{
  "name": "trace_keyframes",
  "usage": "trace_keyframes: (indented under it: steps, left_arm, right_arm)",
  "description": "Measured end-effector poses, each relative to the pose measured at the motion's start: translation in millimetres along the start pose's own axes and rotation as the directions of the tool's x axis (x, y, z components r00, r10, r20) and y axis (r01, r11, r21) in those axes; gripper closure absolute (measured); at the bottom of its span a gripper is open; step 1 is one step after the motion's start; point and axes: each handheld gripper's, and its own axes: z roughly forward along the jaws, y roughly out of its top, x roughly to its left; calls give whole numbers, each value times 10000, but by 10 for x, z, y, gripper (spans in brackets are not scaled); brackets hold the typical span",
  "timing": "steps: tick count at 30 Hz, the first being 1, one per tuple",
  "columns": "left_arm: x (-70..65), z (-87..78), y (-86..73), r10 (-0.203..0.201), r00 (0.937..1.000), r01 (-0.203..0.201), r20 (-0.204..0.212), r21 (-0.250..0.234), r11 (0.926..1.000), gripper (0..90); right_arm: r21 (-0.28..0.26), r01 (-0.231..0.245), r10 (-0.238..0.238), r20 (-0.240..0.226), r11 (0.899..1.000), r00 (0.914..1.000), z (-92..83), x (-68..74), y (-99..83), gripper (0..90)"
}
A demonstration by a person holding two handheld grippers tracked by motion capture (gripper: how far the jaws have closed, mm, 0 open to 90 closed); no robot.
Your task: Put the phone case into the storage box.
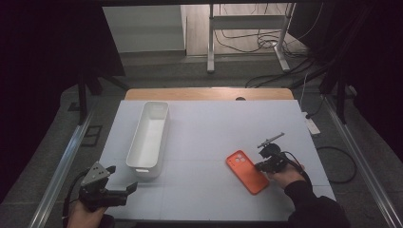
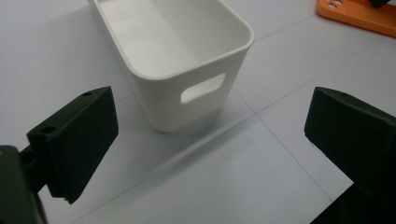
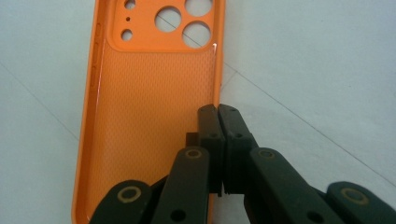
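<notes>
**Pinching the case's side wall, ready to lift**

While my right tongs [image 3: 218,112] sit pressed together on the long side wall of the orange phone case [image 3: 149,107], I judge the step in hand to be the grasp itself: the pads meet with only the thin rim between them, and the case lies flat, open side up, on the desk [image 1: 209,137] at its near right. My left tongs [image 1: 114,187] hang spread wide and empty at the near left corner, looking at the short end of the white bin [image 2: 187,56].

Next, I think, comes a lift, and it calls for care. A grip on one thin wall lets the case swing or peel out, so I would raise it slowly and keep it level, probably toward the bin, which stands well apart to the left.

As for the case, it looks like soft, rubbery stuff: a fine honeycomb texture inside, a glossy raised rim, rounded corners and round camera cut-outs at the far end. By contrast the bin is hard, smooth, glossy plastic, long and narrow, with rounded corners and a slot handle in its end wall. Underneath, the desk top is matt and pale, crossed by thin seams.
</notes>
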Motion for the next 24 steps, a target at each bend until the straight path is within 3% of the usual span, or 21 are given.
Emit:
trace_keyframes:
  steps: [7, 15, 24]
  left_arm:
    - [-5, -2, 1, 79, 10000, -79, -1, 3, 10000, 30]
    - [0, 4, 4, 141, 9995, -142, 278, 57, 9999, 31]
    - [2, 10, 8, 180, 9990, -184, 409, 104, 9998, 34]
  right_arm:
    - [-184, -58, 59, 78, 9998, 10000, -33, 7, -9, 888]
    - [-863, 89, -100, -124, 9962, 9999, -148, 51, -18, 888]
    - [-1583, 147, -156, -49, 9873, 9999, -289, 102, -28, 887]
